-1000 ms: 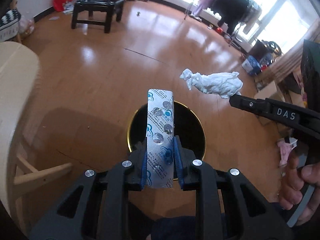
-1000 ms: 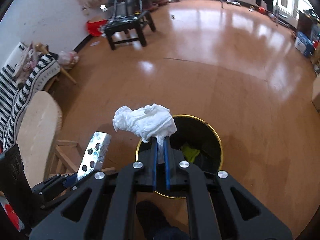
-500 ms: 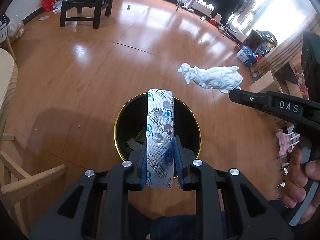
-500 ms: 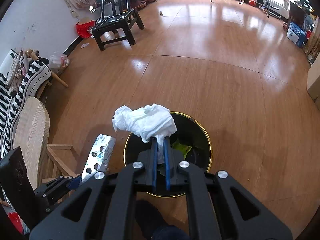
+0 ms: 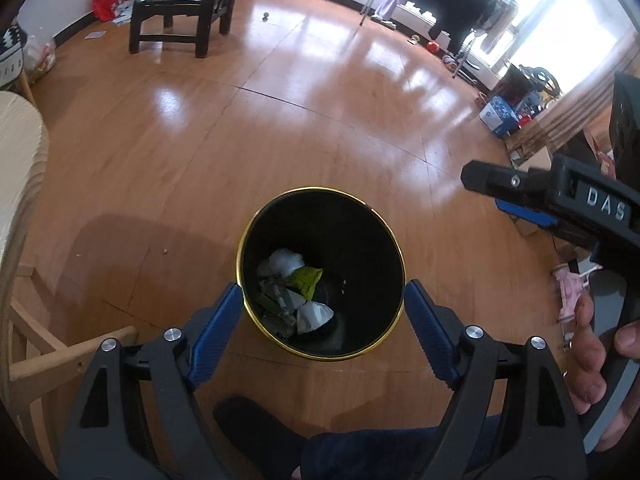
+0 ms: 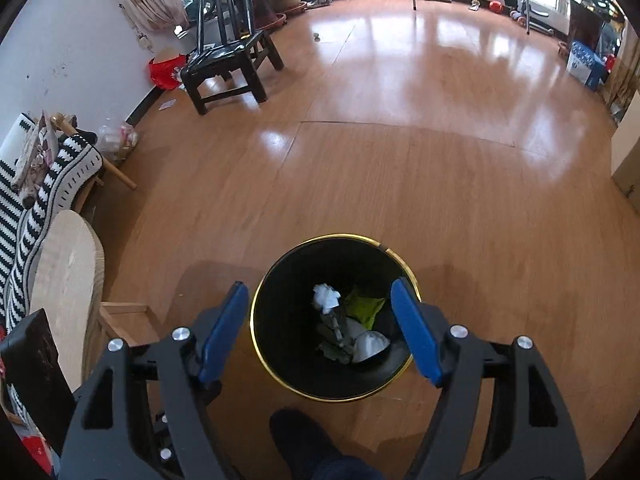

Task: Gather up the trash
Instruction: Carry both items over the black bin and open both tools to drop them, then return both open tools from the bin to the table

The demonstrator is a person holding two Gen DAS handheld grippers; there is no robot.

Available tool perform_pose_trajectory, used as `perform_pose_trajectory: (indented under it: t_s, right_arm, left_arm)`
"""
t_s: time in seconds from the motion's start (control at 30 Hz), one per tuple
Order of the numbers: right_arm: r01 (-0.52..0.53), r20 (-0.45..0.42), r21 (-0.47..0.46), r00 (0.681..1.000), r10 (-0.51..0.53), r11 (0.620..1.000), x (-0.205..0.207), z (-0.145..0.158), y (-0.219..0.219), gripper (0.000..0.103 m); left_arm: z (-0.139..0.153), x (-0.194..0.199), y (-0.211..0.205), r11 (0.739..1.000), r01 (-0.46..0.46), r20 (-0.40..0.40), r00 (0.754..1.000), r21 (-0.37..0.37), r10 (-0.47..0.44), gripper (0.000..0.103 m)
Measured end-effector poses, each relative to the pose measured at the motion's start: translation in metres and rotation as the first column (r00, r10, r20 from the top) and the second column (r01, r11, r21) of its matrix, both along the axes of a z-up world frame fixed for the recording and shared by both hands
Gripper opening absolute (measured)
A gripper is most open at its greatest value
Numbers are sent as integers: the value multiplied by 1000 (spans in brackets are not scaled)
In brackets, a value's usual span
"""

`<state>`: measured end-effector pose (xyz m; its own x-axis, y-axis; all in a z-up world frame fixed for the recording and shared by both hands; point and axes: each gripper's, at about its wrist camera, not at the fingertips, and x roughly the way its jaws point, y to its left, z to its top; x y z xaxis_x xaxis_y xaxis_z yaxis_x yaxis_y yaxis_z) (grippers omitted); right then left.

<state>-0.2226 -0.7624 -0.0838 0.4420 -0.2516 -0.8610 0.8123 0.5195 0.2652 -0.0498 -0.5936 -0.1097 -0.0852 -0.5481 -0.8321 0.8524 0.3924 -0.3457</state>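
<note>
**A:** Why are both claws parked right over the bin (image 5: 256, 236)?

**B:** So whatever leaves them falls straight in. The left claw (image 5: 323, 312) has its blue pads spread either side of the bin's gold rim as the left wrist view shows it, and the right claw (image 6: 320, 312) frames the same opening in its own view. Both sets of jaws have just been opening, and nothing sits between either pair now.

**A:** So where is the trash?

**B:** At the bottom of the bin. There is a crumpled white tissue (image 6: 326, 298), a yellow-green wrapper (image 6: 364, 306), another pale scrap, and some darker bits I can't identify. Whether the foil pill strip is among them, I can't make out for sure.

**A:** And the bin stands where?

**B:** On the wooden floor (image 6: 400, 180), out in the open, well away from the black chair (image 6: 228, 64) by the far wall. A light wooden chair (image 5: 24, 240) is near it on the left.

**A:** How are the hands held?

**B:** Both tools tilt steeply down from above the bin. The person's right hand (image 5: 596, 348) shows at the edge of the left view, fingers loose around the grip, which fits a released trigger. A dark shoe (image 6: 308, 440) is planted just below the bin.

**A:** This drop looks finished, then?

**B:** I'd judge so; both claws are empty and free to fetch more.
</note>
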Motion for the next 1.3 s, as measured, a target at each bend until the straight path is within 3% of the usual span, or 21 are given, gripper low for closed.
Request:
perform_pose_trajectory:
  t_s: [0.3,0.43,0.6,0.8,0.97,1.07,1.17,1.2,1.3]
  right_arm:
    - [-104,59,-40,993,106,994,30,21,25,72]
    - [-192,91,-65,976,197,979,54,35,49,73]
    - [-320,106,-100,938,329,942,92,52,96,73]
    - [-466,139,-132,865,482,875,144,77,161,74]
    - [-595,175,-156,769,614,789,191,99,236,74]
    - [-670,196,-180,693,694,720,218,112,288,74]
    - [-742,206,-188,611,764,644,241,118,344,74]
    - [-763,201,-189,586,785,618,248,117,365,74]
    - [-814,170,-189,523,835,549,268,112,416,74]
  left_arm:
    - [31,12,36,998,-65,114,991,-10,65,83]
    - [53,30,71,988,-148,146,978,-33,151,86]
    - [82,56,128,958,-278,192,939,-70,286,87]
    - [107,87,216,882,-460,204,858,-104,471,89]
    - [119,103,310,766,-633,219,736,-111,640,89]
    - [124,107,374,674,-732,269,633,-96,726,89]
    - [126,113,435,559,-823,281,515,-103,810,90]
    - [123,117,463,495,-862,265,455,-108,850,90]
    - [110,124,522,368,-925,263,333,-95,905,90]
